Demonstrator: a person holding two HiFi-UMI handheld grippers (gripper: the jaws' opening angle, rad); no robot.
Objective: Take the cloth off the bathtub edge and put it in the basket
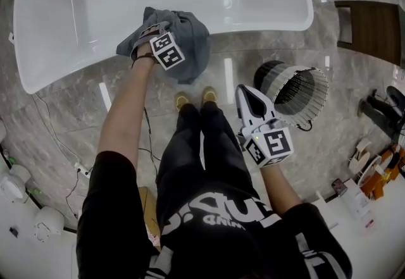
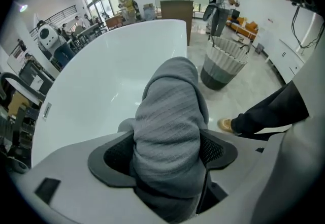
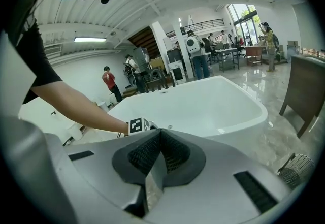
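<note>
Right now the left tool (image 2: 167, 154) points down at the bathtub edge (image 1: 253, 23) with its jaws spread wide. A bunched fold of the grey cloth (image 2: 170, 111) bulges up between them. The right tool (image 3: 160, 156) is closed and empty, well apart from the cloth, with the wire basket (image 1: 295, 88) just beside it.

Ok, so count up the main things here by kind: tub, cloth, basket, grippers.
bathtub: 1
grey cloth: 1
basket: 2 fewer than 3, so 1
grippers: 2, the left gripper and the right gripper
Total: 5
</note>
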